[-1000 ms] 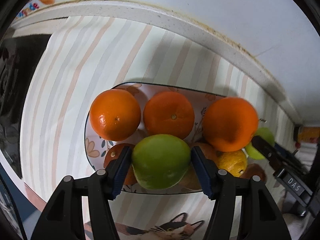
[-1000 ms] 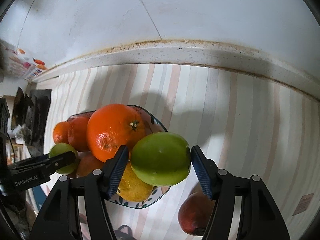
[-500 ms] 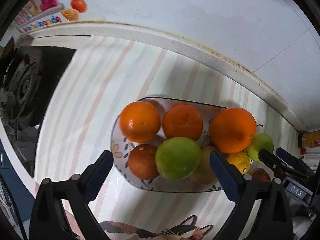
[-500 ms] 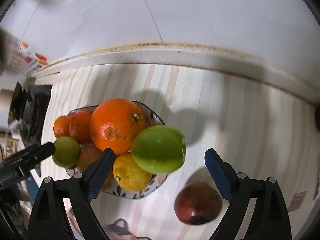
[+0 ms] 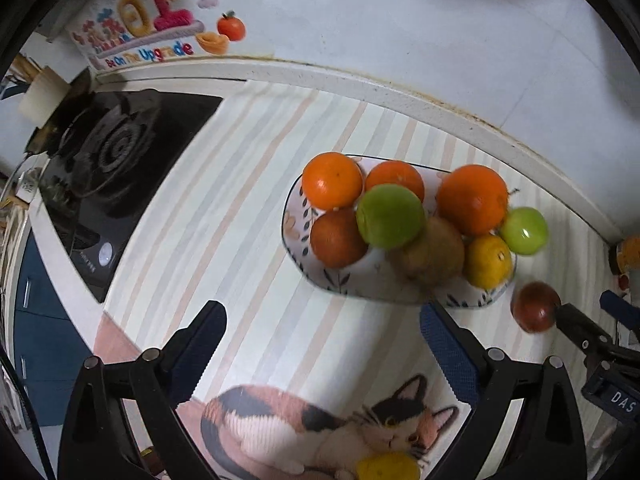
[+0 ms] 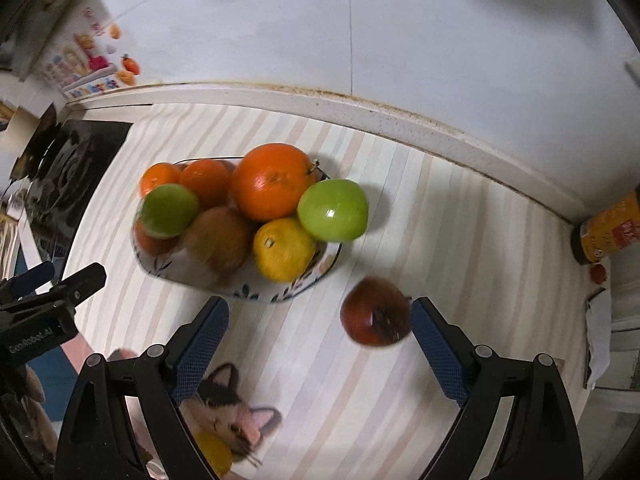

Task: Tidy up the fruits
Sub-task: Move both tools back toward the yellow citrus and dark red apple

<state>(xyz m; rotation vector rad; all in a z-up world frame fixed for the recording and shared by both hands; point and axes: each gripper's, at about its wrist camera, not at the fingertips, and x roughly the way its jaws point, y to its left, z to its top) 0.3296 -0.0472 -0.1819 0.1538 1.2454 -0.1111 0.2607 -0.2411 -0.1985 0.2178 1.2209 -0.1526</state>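
Both the left gripper (image 5: 320,344) and the right gripper (image 6: 318,334) are standing wide apart and holding nothing, while the plate (image 6: 280,294), in the middle of the frame, is carrying the piled fruit. The dark red fruit (image 6: 376,312) is lying on the striped mat beside the plate, near the right gripper's fingers. To take it well, I think the fingers should be closing around its widest part, gently, without pushing the green fruit (image 6: 334,210) on the plate's edge.

Both wrist fisheyes look steeply down onto a striped counter (image 5: 224,216), from well above it. Left view: fruit plate (image 5: 296,240) right of centre, gas stove (image 5: 116,168) at left, wall sticker (image 5: 152,36) upper left. Right view: same plate (image 6: 328,264) left of centre, orange-labelled bottle (image 6: 608,232) at right edge. Shared: plate, stove, cat-print mat (image 5: 320,424), back wall.
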